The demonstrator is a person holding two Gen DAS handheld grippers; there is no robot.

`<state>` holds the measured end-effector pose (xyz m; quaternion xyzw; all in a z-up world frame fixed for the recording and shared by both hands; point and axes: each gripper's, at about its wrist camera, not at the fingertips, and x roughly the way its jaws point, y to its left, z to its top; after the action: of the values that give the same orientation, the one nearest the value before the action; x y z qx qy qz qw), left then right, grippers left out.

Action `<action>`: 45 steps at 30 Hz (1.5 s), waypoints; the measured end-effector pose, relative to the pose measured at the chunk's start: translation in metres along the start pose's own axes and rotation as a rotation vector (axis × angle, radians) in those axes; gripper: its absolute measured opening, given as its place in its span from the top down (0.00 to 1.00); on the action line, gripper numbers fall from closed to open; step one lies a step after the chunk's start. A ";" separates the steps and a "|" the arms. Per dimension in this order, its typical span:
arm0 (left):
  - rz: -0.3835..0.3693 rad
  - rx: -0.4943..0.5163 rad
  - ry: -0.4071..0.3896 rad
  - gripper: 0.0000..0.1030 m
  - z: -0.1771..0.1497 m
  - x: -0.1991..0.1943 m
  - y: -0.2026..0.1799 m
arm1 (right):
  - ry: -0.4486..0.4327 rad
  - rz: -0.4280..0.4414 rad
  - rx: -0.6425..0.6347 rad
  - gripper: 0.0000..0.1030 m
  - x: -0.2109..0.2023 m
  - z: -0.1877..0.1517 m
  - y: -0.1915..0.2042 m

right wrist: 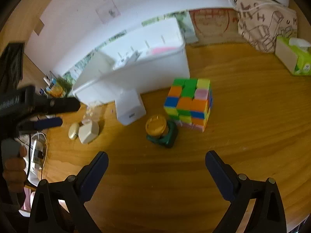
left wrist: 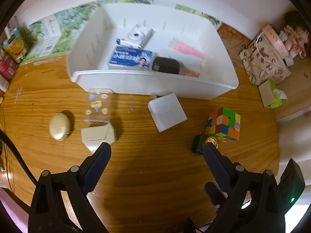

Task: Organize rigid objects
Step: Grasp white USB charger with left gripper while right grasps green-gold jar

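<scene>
— Any lettering you can read?
— The bag [left wrist: 264, 62] has big brown letters: M, H, C. White letters on the left gripper [right wrist: 50, 112] end in "RoboLAI".
— The blue box [left wrist: 131, 58] in the bin [left wrist: 155, 85]?
— Printed, but too blurred.

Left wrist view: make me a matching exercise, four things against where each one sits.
Things
1. puzzle cube
2. white camera
3. gold oval case
4. tissue box

Places
A. inside the white bin
B. on the table, far left, beside the clear cup
C. at the right, in front of the patterned bag
D. on the table, right of the white charger, touching the small green jar

Pairs: 1-D, 2-A, 3-B, 4-C
</scene>
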<state>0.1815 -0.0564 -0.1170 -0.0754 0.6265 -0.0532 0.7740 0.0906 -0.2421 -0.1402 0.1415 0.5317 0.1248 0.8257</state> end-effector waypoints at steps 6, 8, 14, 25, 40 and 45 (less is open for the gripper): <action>0.006 0.025 0.100 0.07 0.010 0.028 -0.012 | 0.034 -0.011 -0.012 0.03 0.014 0.000 0.007; 0.007 0.028 0.125 0.07 0.014 0.035 -0.015 | 0.039 -0.015 -0.012 0.03 0.019 0.002 0.007; 0.006 0.046 0.168 0.07 0.026 0.051 -0.021 | 0.079 -0.038 0.005 0.03 0.034 0.009 0.005; 0.028 0.061 0.158 0.07 0.043 0.072 -0.026 | 0.122 -0.081 0.063 0.12 0.053 0.016 -0.003; 0.061 0.068 0.176 0.07 0.057 0.100 -0.034 | 0.084 -0.112 0.024 0.30 0.061 0.031 -0.002; 0.072 0.039 0.165 0.07 0.060 0.104 -0.033 | 0.076 -0.128 -0.002 0.40 0.066 0.035 0.003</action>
<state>0.2621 -0.1039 -0.1990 -0.0331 0.6892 -0.0437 0.7225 0.1485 -0.2191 -0.1807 0.1014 0.5704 0.0777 0.8113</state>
